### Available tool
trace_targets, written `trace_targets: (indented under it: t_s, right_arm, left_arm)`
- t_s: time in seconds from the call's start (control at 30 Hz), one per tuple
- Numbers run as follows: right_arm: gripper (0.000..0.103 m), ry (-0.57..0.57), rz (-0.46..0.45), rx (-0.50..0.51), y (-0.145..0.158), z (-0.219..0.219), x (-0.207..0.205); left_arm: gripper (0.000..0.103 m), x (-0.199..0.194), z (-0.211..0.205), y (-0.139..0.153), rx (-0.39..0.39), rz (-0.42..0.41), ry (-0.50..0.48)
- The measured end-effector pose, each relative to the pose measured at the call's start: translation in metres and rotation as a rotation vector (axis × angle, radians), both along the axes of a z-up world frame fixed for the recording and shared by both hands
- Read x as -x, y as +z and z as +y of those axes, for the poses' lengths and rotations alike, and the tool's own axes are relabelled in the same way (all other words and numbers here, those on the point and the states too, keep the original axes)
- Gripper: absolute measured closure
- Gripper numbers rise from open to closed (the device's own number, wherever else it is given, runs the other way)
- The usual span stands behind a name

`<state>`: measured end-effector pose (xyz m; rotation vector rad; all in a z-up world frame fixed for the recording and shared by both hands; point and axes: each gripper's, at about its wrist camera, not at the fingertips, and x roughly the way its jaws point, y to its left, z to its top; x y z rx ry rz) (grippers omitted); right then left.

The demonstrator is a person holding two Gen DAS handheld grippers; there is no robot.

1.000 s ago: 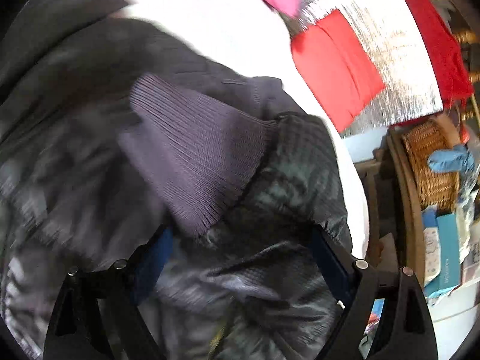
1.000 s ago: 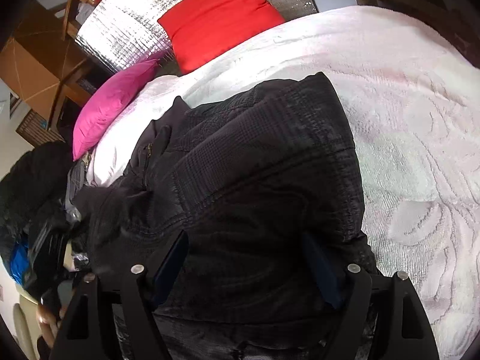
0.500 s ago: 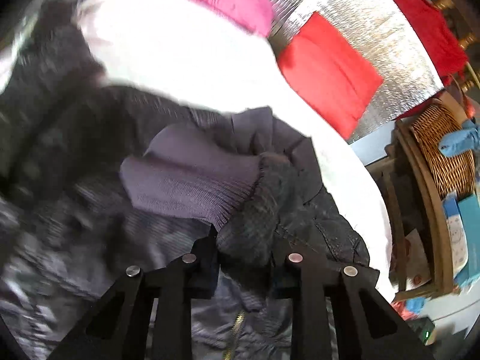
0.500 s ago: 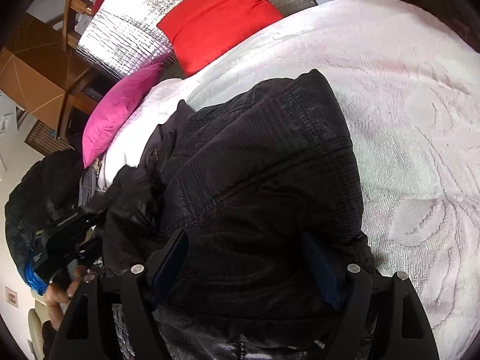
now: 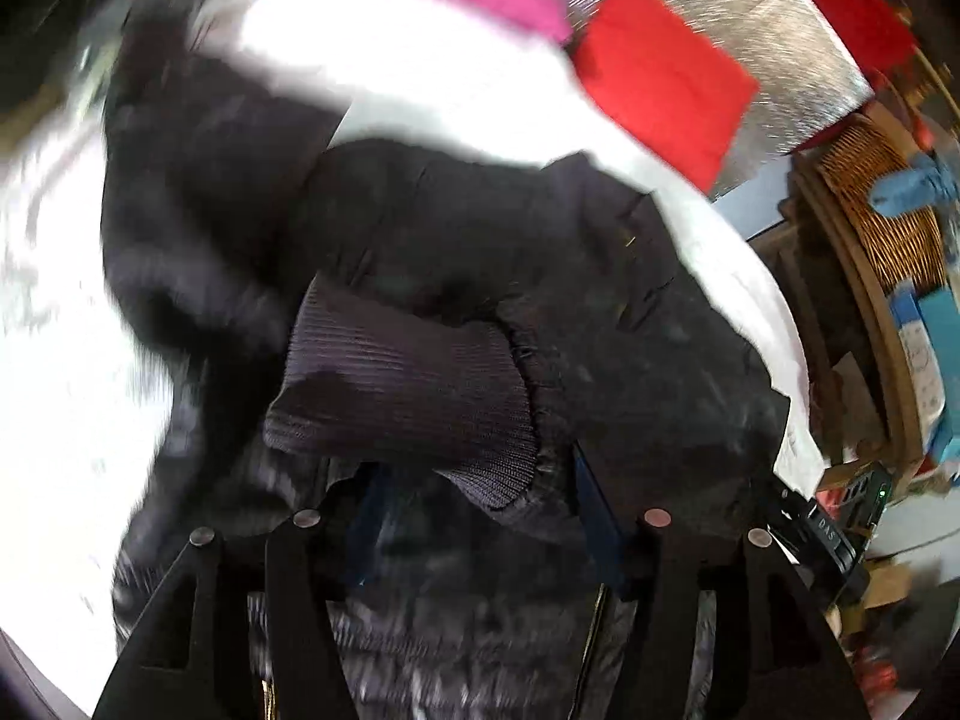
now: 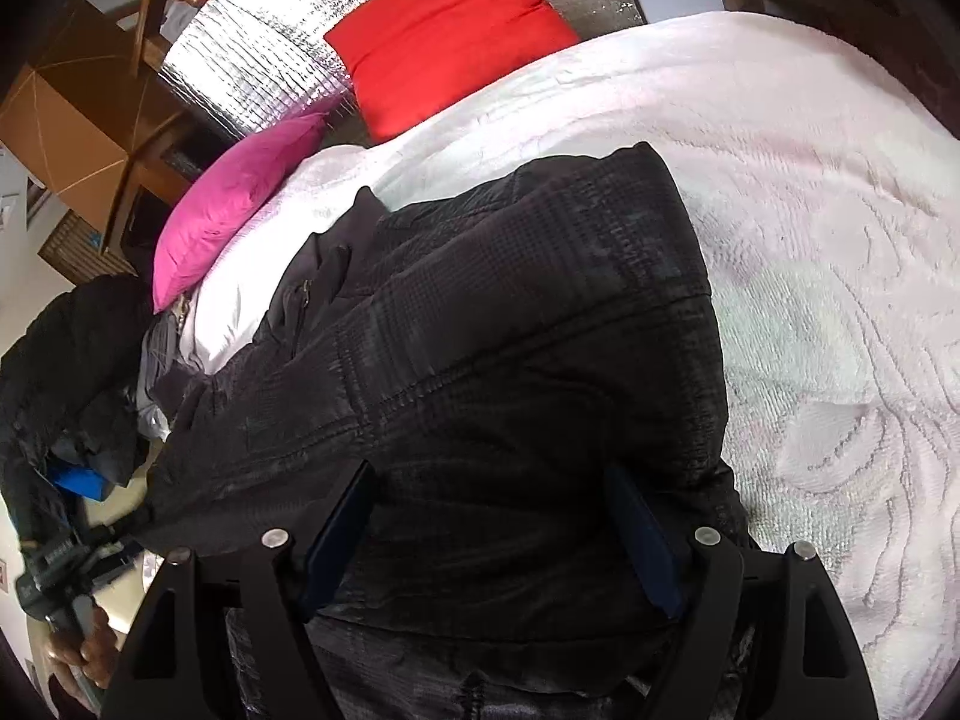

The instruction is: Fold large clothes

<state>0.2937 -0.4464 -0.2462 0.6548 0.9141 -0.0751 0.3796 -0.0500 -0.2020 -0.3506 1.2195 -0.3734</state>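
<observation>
A black quilted jacket (image 6: 510, 330) lies on a white bedspread (image 6: 840, 240). My right gripper (image 6: 492, 534) rests over the jacket's near part with its jaws wide apart and the fabric between them. In the left wrist view the same jacket (image 5: 630, 312) shows a ribbed dark cuff (image 5: 408, 384) just ahead of my left gripper (image 5: 480, 510). The left jaws are partly apart with the cuff end and sleeve fabric between them. The view is blurred, so I cannot tell if they grip it.
A red pillow (image 6: 444, 30) and a pink pillow (image 6: 234, 204) lie at the head of the bed against a silver panel (image 6: 270, 42). Dark clothes (image 6: 72, 372) pile at the left. A wicker basket (image 5: 876, 204) stands on shelves at the right.
The left gripper closed on the sleeve near the cuff, then its jaws spread again, and it swung so more white bedspread shows at left. The right gripper stayed still.
</observation>
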Motion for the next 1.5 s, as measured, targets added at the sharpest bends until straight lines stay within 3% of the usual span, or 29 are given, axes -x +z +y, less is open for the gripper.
trace_targets:
  t_s: [0.07, 0.3, 0.43, 0.57, 0.63, 0.73, 0.87, 0.93, 1.07, 1.17, 1.23, 1.33, 1.4, 1.47, 1.5]
  right_arm:
    - [0.022, -0.002, 0.007, -0.005, 0.001, 0.0, 0.001]
    - [0.022, -0.033, -0.001, -0.122, -0.001, -0.016, 0.005]
    - [0.022, -0.025, 0.011, -0.071, -0.001, -0.008, 0.0]
    - [0.022, -0.009, 0.025, 0.009, 0.0, 0.002, -0.006]
    - [0.022, -0.008, 0.03, 0.037, 0.001, 0.005, -0.008]
    - [0.022, -0.025, 0.034, 0.038, 0.001, 0.006, -0.008]
    - [0.022, -0.077, 0.014, 0.023, 0.007, 0.004, -0.004]
    - [0.022, -0.066, -0.054, 0.034, 0.017, 0.009, -0.002]
    - [0.023, 0.005, -0.195, 0.089, 0.038, 0.031, -0.001]
    - [0.026, 0.033, -0.174, 0.134, 0.033, 0.042, -0.009]
    - [0.028, 0.032, -0.113, 0.13, 0.018, 0.04, -0.018]
    - [0.032, 0.032, -0.081, 0.123, 0.006, 0.036, -0.024]
    - [0.032, 0.042, -0.083, 0.137, 0.006, 0.037, -0.023]
    - [0.032, 0.047, -0.082, 0.154, 0.004, 0.038, -0.022]
    - [0.032, 0.054, -0.079, 0.172, 0.004, 0.04, -0.023]
  left_arm:
    - [0.043, 0.007, 0.009, -0.007, 0.02, 0.019, 0.006]
    - [0.034, 0.02, 0.016, -0.015, 0.005, -0.046, 0.027]
    - [0.034, 0.017, 0.006, -0.009, -0.065, -0.036, -0.03]
    - [0.033, 0.026, 0.039, 0.023, -0.109, -0.134, -0.051]
    - [0.029, 0.024, 0.079, 0.039, -0.107, -0.171, 0.02]
    - [0.022, 0.008, 0.135, 0.049, -0.105, -0.196, 0.204]
    - [0.02, -0.031, 0.202, 0.039, -0.068, -0.166, 0.439]
    - [0.02, -0.054, 0.222, 0.027, -0.064, -0.15, 0.523]
    - [0.02, -0.092, 0.235, 0.0, -0.047, -0.127, 0.607]
    - [0.021, -0.124, 0.232, -0.022, -0.031, -0.073, 0.615]
    - [0.026, -0.14, 0.232, -0.036, -0.004, -0.041, 0.634]
    - [0.043, -0.165, 0.225, -0.054, -0.023, -0.002, 0.621]
    - [0.073, -0.168, 0.218, -0.054, -0.076, -0.005, 0.613]
    - [0.095, -0.171, 0.208, -0.046, -0.124, -0.051, 0.57]
    - [0.096, -0.171, 0.204, -0.042, -0.141, -0.068, 0.557]
